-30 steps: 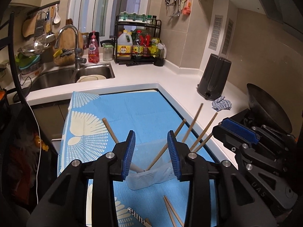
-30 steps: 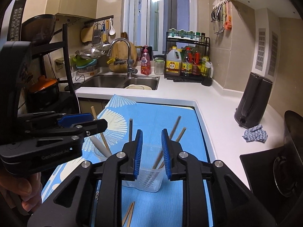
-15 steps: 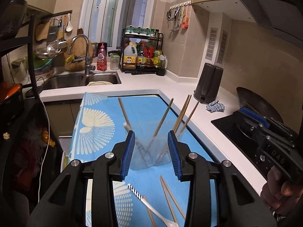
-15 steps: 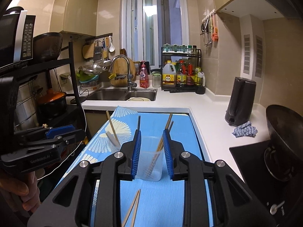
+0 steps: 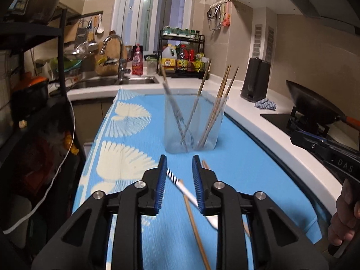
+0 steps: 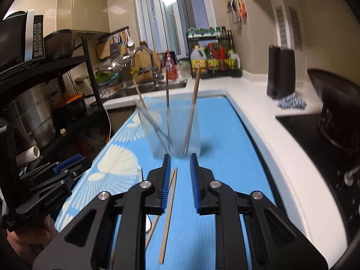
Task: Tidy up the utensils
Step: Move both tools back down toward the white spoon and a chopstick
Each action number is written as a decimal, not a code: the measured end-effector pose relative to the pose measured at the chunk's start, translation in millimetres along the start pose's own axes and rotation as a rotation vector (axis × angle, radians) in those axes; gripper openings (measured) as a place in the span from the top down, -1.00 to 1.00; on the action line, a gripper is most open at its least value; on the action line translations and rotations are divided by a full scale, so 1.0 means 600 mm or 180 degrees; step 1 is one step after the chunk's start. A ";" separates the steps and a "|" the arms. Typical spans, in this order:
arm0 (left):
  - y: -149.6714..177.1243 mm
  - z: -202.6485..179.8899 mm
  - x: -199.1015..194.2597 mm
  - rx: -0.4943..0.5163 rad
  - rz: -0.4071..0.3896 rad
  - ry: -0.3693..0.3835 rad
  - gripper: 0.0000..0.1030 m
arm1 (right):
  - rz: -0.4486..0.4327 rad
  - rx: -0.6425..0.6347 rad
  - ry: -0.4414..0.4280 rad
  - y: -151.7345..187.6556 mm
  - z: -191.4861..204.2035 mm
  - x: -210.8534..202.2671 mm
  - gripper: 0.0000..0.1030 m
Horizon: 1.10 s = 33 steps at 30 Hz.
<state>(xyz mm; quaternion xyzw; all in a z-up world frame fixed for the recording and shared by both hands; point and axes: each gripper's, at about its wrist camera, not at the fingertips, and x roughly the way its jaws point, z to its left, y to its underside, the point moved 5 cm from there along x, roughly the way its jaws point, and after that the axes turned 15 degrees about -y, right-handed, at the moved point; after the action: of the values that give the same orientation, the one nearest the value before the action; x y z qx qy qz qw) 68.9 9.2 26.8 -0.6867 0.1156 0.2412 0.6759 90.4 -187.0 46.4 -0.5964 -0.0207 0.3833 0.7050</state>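
A clear plastic cup stands upright on the blue patterned cloth just ahead of both pairs of fingers, holding several wooden chopsticks and a dark-handled utensil that lean against its rim.

Short of the cup, loose pieces lie flat on the cloth. A spoon with a striped handle runs slantwise between the fingers of the left gripper, its striped end by the left finger and its bowl passing under the right one. A loose wooden chopstick lies beside it. The fingers have just been closing, but a gap shows on either side of the handle and the pads do not press on it.

The right gripper hangs over another chopstick, which lies lengthwise in the gap, close to the left finger. These fingers have also just been closing, and they too stand apart around it without gripping. A second stick lies partly hidden under that finger.

Each gripper shows at the edge of the other's view, with a hand on its handle. Right of the fingers the white table carries a black kettle, a crumpled blue cloth and a wok. Far ahead are the sink and a rack of bottles.
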 end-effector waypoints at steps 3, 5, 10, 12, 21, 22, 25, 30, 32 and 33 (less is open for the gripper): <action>0.050 0.004 0.012 -0.0018 0.0193 -0.0018 0.65 | 0.0156 0.0057 -0.0003 0.048 -0.004 0.012 0.72; 0.084 -0.001 0.019 -0.0017 0.0354 0.0031 0.65 | 0.0258 0.0116 -0.0029 0.079 -0.006 0.023 0.72; 0.138 -0.039 0.021 0.0211 0.0526 0.0210 0.65 | 0.0508 0.0235 -0.0066 0.147 -0.008 0.053 0.69; 0.146 -0.046 0.022 0.0268 0.0531 0.0224 0.65 | 0.0635 0.0227 -0.0089 0.173 -0.001 0.067 0.69; 0.153 -0.053 0.035 0.0185 0.0605 0.0266 0.65 | 0.0965 0.0187 -0.0110 0.226 0.013 0.096 0.65; 0.150 -0.054 0.036 0.0166 0.0616 0.0301 0.65 | 0.0972 0.0153 -0.0079 0.227 0.013 0.097 0.65; 0.141 -0.063 0.040 0.0118 0.0624 0.0385 0.65 | 0.0975 0.0130 -0.0043 0.227 0.010 0.095 0.82; 0.136 -0.087 0.069 -0.0070 0.0873 0.0531 0.64 | 0.0952 0.0185 0.0043 0.225 -0.006 0.082 0.88; 0.140 -0.096 0.080 -0.0085 0.0966 0.0480 0.64 | 0.0943 0.0199 0.0078 0.225 -0.014 0.077 0.88; 0.143 -0.100 0.085 -0.0089 0.1008 0.0444 0.64 | 0.0943 0.0208 0.0099 0.225 -0.019 0.073 0.88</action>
<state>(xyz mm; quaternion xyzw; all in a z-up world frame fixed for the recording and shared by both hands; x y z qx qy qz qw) 81.5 -46.7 -74.4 -0.6843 0.2657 0.2980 0.6102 57.0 -172.2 -91.4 -0.5756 0.0909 0.4743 0.6599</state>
